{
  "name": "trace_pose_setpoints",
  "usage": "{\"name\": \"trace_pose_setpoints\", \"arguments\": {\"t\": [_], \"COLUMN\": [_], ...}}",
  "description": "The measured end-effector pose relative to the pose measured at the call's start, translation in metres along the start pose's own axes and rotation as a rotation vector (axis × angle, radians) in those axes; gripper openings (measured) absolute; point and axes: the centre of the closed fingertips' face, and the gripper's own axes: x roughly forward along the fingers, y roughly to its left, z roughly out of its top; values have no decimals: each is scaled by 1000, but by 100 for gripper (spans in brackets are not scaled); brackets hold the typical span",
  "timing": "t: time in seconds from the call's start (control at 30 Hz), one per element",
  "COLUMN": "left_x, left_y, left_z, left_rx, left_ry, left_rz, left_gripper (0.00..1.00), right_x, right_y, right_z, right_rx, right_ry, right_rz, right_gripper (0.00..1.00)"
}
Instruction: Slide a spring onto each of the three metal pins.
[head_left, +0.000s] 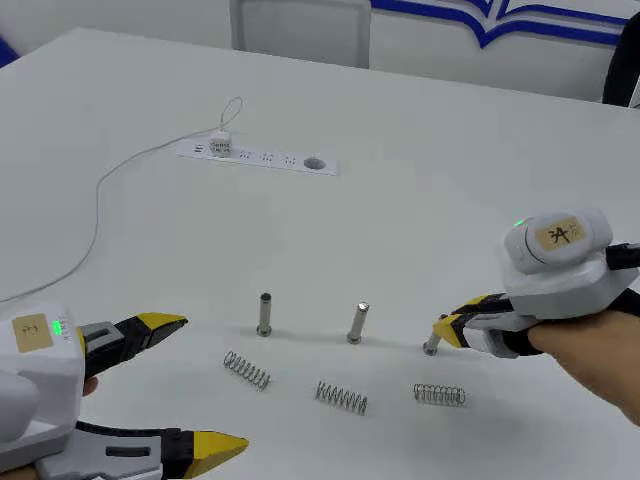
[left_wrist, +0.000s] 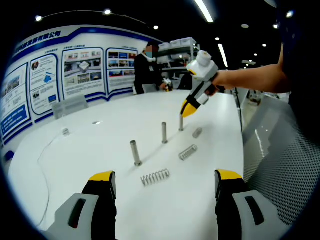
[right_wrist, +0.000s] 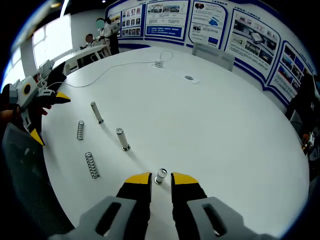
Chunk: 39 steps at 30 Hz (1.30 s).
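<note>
**Pins.** Three metal pins stand upright on the white bench (head_left: 450, 200), heads up and long axes vertical. In the head view they form a row across the frame: left pin (head_left: 265, 313), middle pin (head_left: 358, 322), right pin (head_left: 431, 347). The middle pin appears to lean slightly in that view.

**Springs.** Three springs lie flat on the bench, one on the near side of each pin and apart from it.
- Left spring (head_left: 246, 369): long axis runs diagonally, from upper left to lower right in the head view.
- Middle spring (head_left: 341, 396): long axis slants the same way, less steeply.
- Right spring (head_left: 439, 395): long axis runs almost straight across the frame.

No spring is on a pin.

**Left gripper** (head_left: 215, 382). It is at the near left of the bench. Its fingers (left_wrist: 102, 179) are spread wide, hold nothing and touch nothing. In the left gripper view the left spring lies ahead, between the two fingers.

**Right gripper** (right_wrist: 161, 186). It is at the right pin. Its fingers (right_wrist: 186, 181) are drawn in to a narrow gap, and the pin's head sits in that gap at the yellow tips. Whether the tips press on the pin cannot be told.

**Other items.** A power strip (head_left: 258, 158) with a white cable (head_left: 98, 205) lies at the far side of the bench, well apart from the pins.
</note>
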Motion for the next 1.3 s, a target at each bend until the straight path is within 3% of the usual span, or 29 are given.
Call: {"name": "trace_pose_setpoints", "arguments": {"t": [0.23,0.47,0.8,0.93,1.3], "left_x": [0,1,2,2,0], "left_y": [0,0,0,-1,-1], "left_z": [-1,-1,-1,-2,-3], "left_rx": [-1,0,0,1,-2], "left_ry": [-1,-1,2,6,13], "left_rz": [-2,-5,-8,-9,-3], "left_gripper": [83,83,82,82,81], "right_x": [-7,-10,-7,-3,7], "right_y": [3,15,45,59,71], "right_z": [-10,-21,-30,-34,-41], "right_rx": [-1,-30,-146,-236,-429], "right_ry": [2,15,52,74,139], "right_rz": [8,71,215,283,360], "right_gripper": [17,17,17,17,18]}}
